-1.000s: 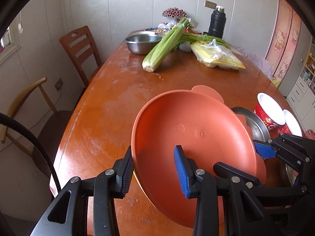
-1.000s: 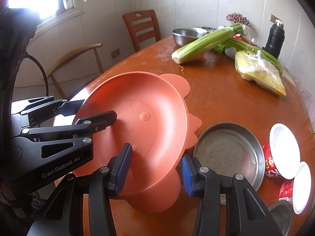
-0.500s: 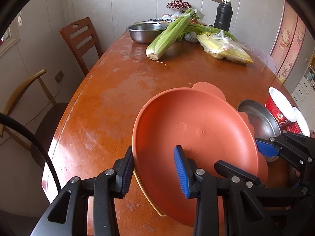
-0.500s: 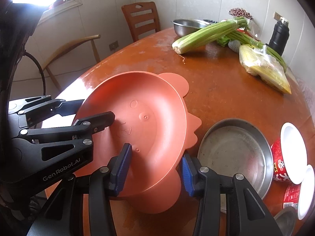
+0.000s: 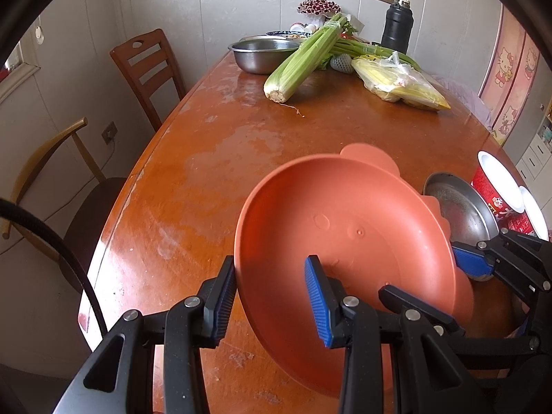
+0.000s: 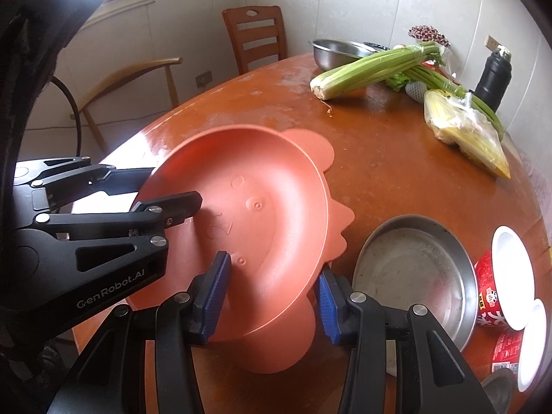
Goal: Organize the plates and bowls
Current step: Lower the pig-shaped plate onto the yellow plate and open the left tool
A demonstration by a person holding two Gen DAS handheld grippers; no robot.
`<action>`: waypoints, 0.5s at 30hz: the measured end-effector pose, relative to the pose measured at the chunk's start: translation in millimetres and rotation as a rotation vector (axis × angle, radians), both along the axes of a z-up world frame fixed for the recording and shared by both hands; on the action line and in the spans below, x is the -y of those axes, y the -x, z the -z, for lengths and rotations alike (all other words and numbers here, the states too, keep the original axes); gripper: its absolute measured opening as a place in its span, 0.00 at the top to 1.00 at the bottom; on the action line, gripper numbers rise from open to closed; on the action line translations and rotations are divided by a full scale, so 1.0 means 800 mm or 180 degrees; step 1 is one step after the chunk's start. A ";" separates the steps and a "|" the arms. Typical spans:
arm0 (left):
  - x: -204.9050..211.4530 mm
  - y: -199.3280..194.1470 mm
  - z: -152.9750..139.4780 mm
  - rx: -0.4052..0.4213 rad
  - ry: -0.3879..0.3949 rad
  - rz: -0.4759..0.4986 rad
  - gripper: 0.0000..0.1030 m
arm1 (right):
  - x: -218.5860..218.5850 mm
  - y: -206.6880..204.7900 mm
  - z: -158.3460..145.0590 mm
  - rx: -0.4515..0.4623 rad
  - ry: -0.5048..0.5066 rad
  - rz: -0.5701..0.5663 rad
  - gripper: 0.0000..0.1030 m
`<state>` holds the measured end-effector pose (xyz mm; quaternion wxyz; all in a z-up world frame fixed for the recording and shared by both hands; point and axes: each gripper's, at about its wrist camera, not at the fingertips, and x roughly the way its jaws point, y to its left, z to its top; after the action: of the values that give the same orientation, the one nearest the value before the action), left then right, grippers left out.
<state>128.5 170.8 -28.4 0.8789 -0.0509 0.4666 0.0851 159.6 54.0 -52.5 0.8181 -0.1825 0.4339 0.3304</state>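
We hold orange bowl (image 5: 348, 241) tilted above table (image 5: 214, 158), between both grippers. Left gripper (image 5: 272, 296) clamped across near rim, one pad outside, one inside. Right gripper (image 6: 272, 293) clamped likewise on opposite rim. Second orange piece with scalloped edge sits under bowl; whether stuck to it, cannot tell. Bowl looks like thin plastic: light, stiff, smooth, likely slippery on pads, not fragile. Rim best hold; wall too steep. Steel pan (image 6: 414, 269) just beside, a probable stacking spot.
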 end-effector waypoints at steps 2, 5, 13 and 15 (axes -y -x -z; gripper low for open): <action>-0.001 0.000 0.001 -0.0006 -0.0005 -0.0005 0.62 | 0.000 0.000 -0.001 0.0000 -0.0026 -0.0007 0.52; -0.003 0.000 0.002 -0.0019 0.0007 -0.0017 0.62 | 0.001 0.002 -0.002 0.0019 -0.0036 -0.0017 0.52; -0.005 0.004 0.000 0.0010 0.0023 -0.0018 0.62 | -0.002 0.004 0.005 0.0101 0.0047 0.0010 0.51; -0.005 0.003 0.001 0.0002 0.0020 -0.0023 0.62 | 0.001 0.003 0.003 0.0087 -0.0003 0.0020 0.51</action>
<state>125.7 174.6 -28.9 0.8785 -0.0554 0.4664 0.0868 157.4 53.2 -54.7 0.8251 -0.1852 0.4231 0.3255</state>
